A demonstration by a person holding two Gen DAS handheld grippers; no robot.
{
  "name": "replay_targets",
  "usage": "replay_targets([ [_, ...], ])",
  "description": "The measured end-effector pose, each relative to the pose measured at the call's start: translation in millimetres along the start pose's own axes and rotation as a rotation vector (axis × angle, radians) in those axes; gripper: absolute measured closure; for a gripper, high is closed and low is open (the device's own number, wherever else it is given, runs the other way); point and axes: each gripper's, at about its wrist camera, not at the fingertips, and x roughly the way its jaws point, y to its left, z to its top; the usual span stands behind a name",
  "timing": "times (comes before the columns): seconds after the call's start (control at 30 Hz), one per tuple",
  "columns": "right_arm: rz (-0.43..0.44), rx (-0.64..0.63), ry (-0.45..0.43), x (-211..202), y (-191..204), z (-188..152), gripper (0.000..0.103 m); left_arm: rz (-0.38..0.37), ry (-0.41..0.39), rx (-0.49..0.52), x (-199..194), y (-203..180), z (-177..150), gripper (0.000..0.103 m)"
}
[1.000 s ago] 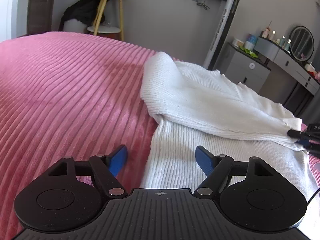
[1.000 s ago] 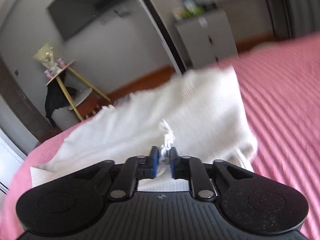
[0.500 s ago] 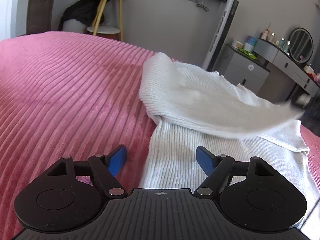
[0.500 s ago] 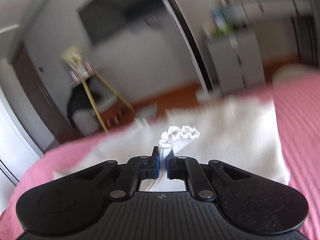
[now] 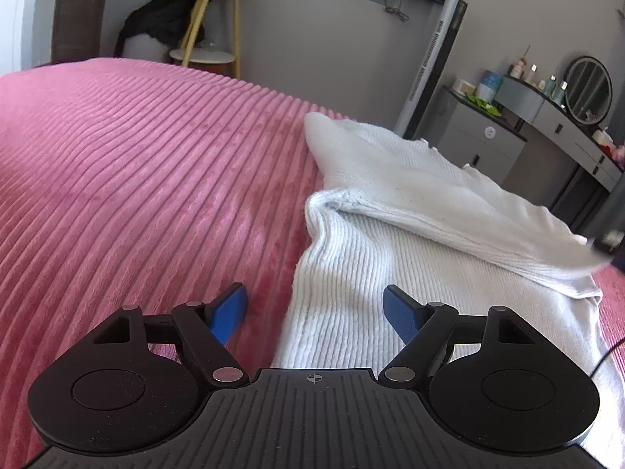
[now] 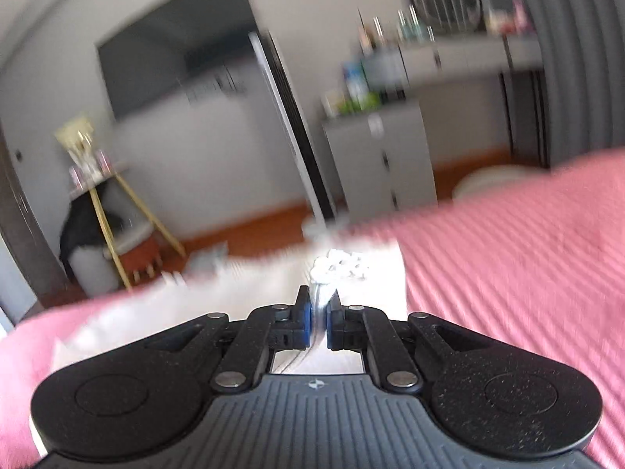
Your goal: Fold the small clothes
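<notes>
A white ribbed knit garment (image 5: pixel 390 211) lies on the pink ribbed bedspread (image 5: pixel 136 164), its upper part folded over the lower part. My left gripper (image 5: pixel 315 314) is open and empty, its blue fingers straddling the garment's near left edge just above it. My right gripper (image 6: pixel 320 314) is shut on a bunched edge of the garment (image 6: pixel 340 267) and holds it lifted above the bed. The right gripper shows blurred at the far right of the left wrist view (image 5: pixel 607 226), at the folded layer's corner. The right wrist view is motion-blurred.
Beyond the bed stand a yellow-legged side table (image 5: pixel 213 19) with dark clothes behind it, a white tower fan (image 5: pixel 433 62), a grey cabinet (image 5: pixel 480 144) and a dressing table with a round mirror (image 5: pixel 588 90). The bedspread extends wide to the left.
My right gripper has pulled the held garment edge up and across to the right, drawing the folded layer further over the lower part. My left gripper has barely moved.
</notes>
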Motion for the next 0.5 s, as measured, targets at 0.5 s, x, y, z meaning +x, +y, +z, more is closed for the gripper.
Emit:
replay_targets([
  [0.5,-0.098,-0.018,0.088,24.3,-15.0,-23.4,0.082,0.030,-0.018,0.024,-1.2,-6.4,2.5,0.020],
])
